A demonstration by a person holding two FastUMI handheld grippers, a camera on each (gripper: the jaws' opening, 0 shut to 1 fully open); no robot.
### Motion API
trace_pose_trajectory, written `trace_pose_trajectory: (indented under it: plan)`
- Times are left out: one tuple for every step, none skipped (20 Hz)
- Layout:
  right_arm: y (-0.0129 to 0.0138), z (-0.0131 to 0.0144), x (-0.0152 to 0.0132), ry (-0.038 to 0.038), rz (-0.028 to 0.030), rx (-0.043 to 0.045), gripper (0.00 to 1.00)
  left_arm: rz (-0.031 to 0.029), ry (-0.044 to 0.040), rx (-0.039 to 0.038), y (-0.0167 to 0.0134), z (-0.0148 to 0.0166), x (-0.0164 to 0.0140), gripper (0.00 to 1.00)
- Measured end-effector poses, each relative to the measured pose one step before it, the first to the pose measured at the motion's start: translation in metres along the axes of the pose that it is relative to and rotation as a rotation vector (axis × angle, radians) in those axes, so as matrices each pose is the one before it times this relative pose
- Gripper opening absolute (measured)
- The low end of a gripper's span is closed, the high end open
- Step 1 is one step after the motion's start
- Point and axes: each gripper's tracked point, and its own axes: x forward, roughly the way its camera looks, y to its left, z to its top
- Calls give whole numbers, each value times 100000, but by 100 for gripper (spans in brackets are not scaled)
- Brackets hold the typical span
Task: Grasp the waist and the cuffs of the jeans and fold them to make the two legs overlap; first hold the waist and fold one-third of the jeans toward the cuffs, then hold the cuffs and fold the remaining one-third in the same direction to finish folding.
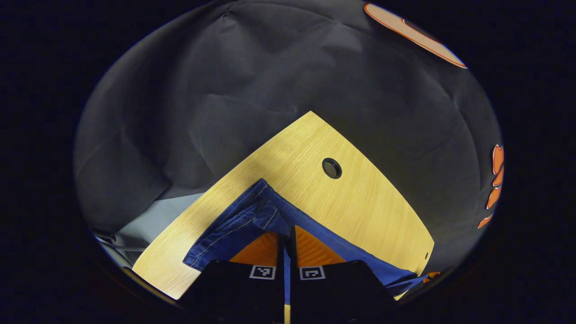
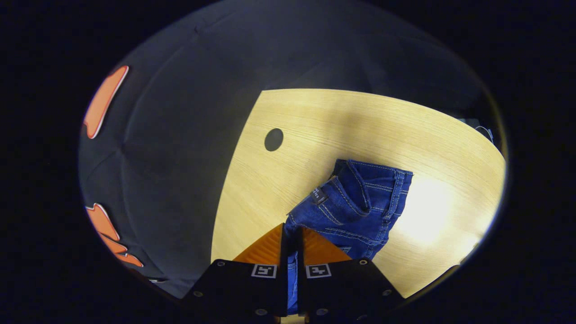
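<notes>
The blue jeans (image 1: 252, 216) lie on the light wooden table (image 1: 360, 202). In the left gripper view a stitched hem edge runs down to the left and a long straight edge runs off to the right. My left gripper (image 1: 288, 234) is shut on the jeans, with blue cloth showing in the thin slit between its fingers. In the right gripper view the jeans (image 2: 360, 202) are bunched, and their pocket, belt loops and small dark label lie at the far end. My right gripper (image 2: 291, 234) is shut on the near edge of the jeans, with denim pinched between its fingers.
A round cable hole (image 1: 331, 168) (image 2: 273, 139) is cut in the table beyond the jeans. The table's corner (image 1: 310, 114) and edges are close, with the black cloth wall behind them. A bare stretch of table top (image 2: 427, 216) lies to the right of the jeans.
</notes>
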Motion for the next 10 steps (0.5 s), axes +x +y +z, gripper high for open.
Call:
trace_pose_trajectory:
  plan:
    - [117,-69,48,649,-724,704,9,876,1263,575,-275,468,-541,5]
    - [341,19,153,58,1086,635,9,-250,270,1054,-310,-167,-2,4]
    - [1067,359,-309,-693,3469,45,19,440,907,1320,98,-54,-526,4]
    - [596,619,-548,-1456,1797,-40,39,-779,1709,125,-282,-251,4,1]
    - [-242,656,-491,-1576,-73,-801,43,-569,959,1495,-362,-301,-62,21]
    - [-718,359,-442,-674,-1249,-1423,43,282,-575,2887,-195,136,-440,36]
    - [-748,28,-228,342,-1283,-2357,67,164,586,2594,-70,60,-519,51]
    - [-1046,-104,-91,582,-2803,-2506,72,-525,354,1532,-482,-89,-599,52]
    - [-954,-374,-6,936,-2487,-3129,80,-383,1190,1625,-375,36,-526,71]
    - [-1170,-380,98,766,-2855,-2654,84,177,-756,2318,-307,-5,-839,80]
